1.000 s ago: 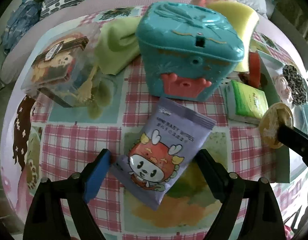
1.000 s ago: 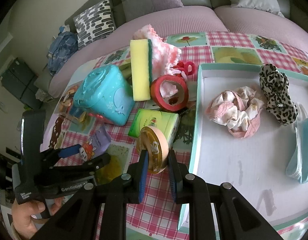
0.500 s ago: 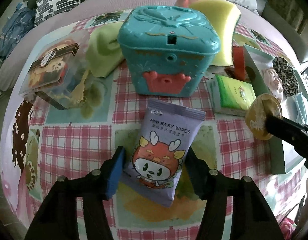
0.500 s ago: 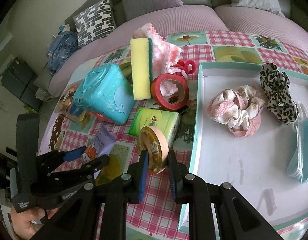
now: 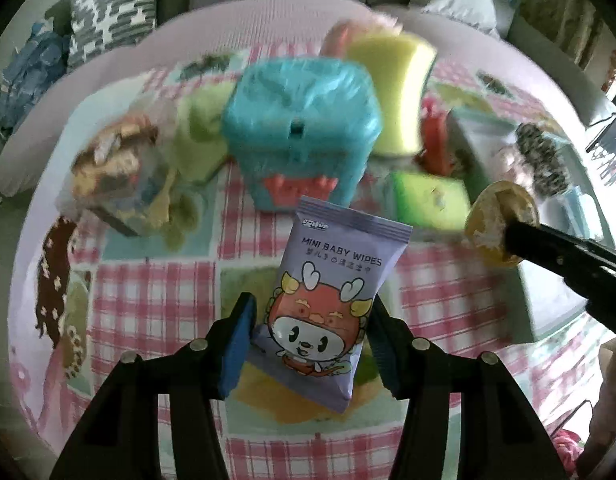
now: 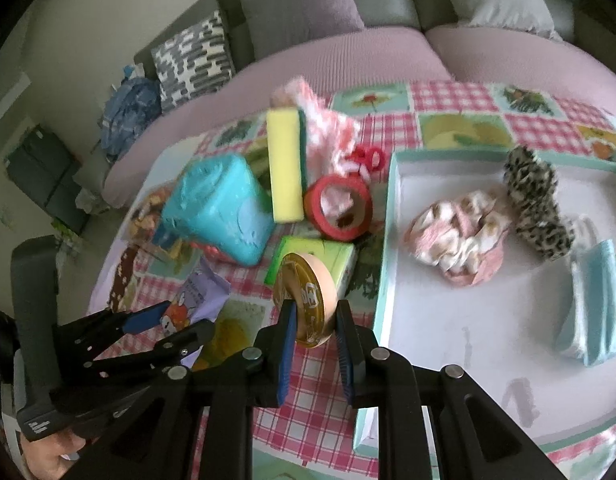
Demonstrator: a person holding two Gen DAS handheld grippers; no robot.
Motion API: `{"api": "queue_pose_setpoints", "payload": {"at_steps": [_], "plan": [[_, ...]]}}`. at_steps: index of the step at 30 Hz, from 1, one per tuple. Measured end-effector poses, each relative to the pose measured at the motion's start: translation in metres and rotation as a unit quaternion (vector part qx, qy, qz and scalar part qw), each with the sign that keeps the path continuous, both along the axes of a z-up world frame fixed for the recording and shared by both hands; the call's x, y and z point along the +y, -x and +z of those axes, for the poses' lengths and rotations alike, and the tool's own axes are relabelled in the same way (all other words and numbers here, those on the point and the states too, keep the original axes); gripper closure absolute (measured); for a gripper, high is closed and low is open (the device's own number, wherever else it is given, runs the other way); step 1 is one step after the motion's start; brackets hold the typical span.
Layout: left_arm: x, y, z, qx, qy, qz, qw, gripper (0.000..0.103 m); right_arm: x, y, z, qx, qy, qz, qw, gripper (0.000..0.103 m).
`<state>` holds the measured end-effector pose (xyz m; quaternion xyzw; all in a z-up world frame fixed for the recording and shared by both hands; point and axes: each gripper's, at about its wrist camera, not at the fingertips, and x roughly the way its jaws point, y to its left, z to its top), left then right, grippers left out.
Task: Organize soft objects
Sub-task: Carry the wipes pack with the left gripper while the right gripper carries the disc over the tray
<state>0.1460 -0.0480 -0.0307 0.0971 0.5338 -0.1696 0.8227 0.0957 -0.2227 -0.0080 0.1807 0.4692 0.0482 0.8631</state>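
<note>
The left gripper (image 5: 308,344) is clamped on a glossy lilac foil sachet of mini baby wipes (image 5: 331,296), flat and rectangular with crimped ends and a cartoon dragon printed on it; its jaws have just been closing, and the blue pads now press the pack's two long edges while it hangs lifted above the checked pink-and-white tablecloth (image 5: 156,300). The right gripper (image 6: 313,332) is clamped on a round roll of tape (image 6: 308,296) with a gold-coloured printed face and a peach rim, held on edge above the cloth just beside the shallow teal-rimmed tray (image 6: 383,240). On the tray's smooth white floor lie soft fabric things: a crumpled pink-and-cream scrunchie (image 6: 459,236), a fuzzy leopard-print scrunchie (image 6: 535,204) touching it, and a folded pale blue face mask (image 6: 595,300) near the right edge. On the cloth outside the tray stand a hard turquoise plastic box with a moulded lid (image 6: 216,208), a porous yellow sponge (image 6: 284,168) leaning upright against it, a knitted pink-and-white cloth (image 6: 327,132) behind the sponge, a red tape ring (image 6: 339,208) and a green tissue pack (image 6: 311,256).
</note>
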Motion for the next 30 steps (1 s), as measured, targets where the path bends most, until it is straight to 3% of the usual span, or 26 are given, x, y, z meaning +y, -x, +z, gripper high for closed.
{"api": "queue_pose_setpoints", "payload": {"at_steps": [8, 14, 18, 24, 30], "plan": [[-0.027, 0.013, 0.040, -0.042, 0.010, -0.038, 0.9984, 0.048, -0.031, 0.016, 0.025, -0.033, 0.004, -0.051, 0.998, 0.082], [-0.063, 0.027, 0.058, -0.064, 0.008, -0.085, 0.9943, 0.048, -0.075, 0.032, 0.032, -0.034, 0.014, -0.124, 0.992, 0.082], [-0.094, 0.035, 0.066, -0.075, 0.004, -0.115, 0.9905, 0.048, -0.114, 0.049, 0.032, -0.026, 0.019, -0.189, 0.981, 0.082], [-0.144, 0.046, 0.068, -0.078, -0.002, -0.158, 0.9843, 0.048, -0.169, 0.086, 0.034, -0.014, 0.054, -0.288, 0.956, 0.082], [-0.182, 0.053, 0.048, -0.059, -0.006, -0.177, 0.9824, 0.048, -0.202, 0.103, 0.013, 0.037, 0.054, -0.328, 0.942, 0.082]]}}
